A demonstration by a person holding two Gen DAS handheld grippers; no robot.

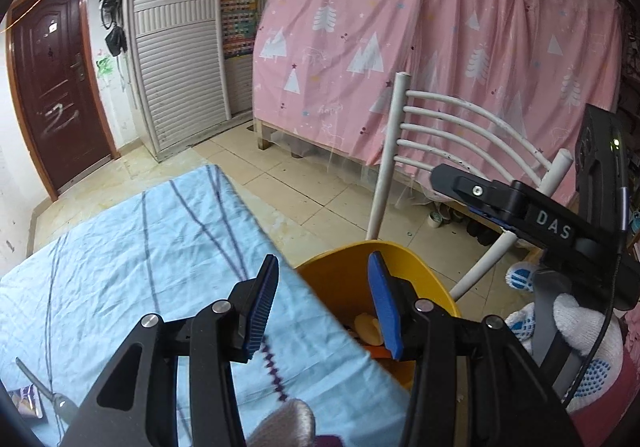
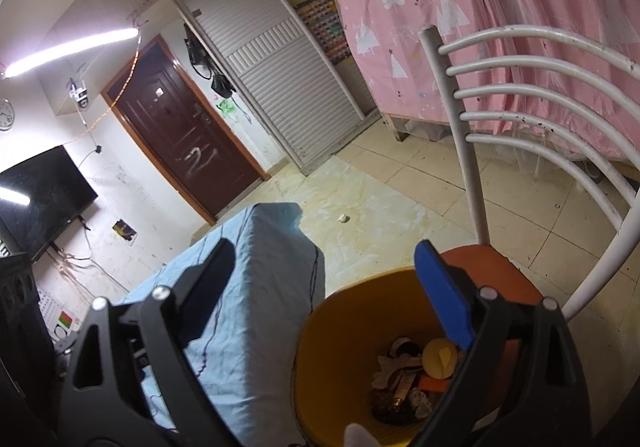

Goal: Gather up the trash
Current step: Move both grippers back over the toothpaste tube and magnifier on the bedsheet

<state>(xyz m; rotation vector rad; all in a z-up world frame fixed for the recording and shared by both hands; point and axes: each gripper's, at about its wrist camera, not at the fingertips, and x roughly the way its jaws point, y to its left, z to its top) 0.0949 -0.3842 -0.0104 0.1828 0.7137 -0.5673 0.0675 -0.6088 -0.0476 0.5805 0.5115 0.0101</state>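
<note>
A yellow bin (image 2: 340, 343) stands on a chair's orange seat (image 2: 500, 275), right beside the table under a light blue cloth (image 1: 132, 267). Inside it lies mixed trash (image 2: 408, 375): paper scraps, a yellow round lid, dark bits. My right gripper (image 2: 328, 279) hangs over the bin's mouth, open wide, with nothing between its pads. My left gripper (image 1: 324, 307) is open and empty too, over the table's edge where it meets the bin (image 1: 344, 279). One finger (image 1: 472, 189) of the right gripper shows there at the right, held by a white gloved hand (image 1: 576, 327).
The white metal chair back (image 2: 472, 119) rises just behind the bin. A small pale crumpled scrap (image 2: 343, 218) lies on the tiled floor. A small printed packet (image 1: 28, 403) and a thin metal rod (image 1: 36, 379) lie at the table's near left. Pink curtain (image 1: 400, 47) behind.
</note>
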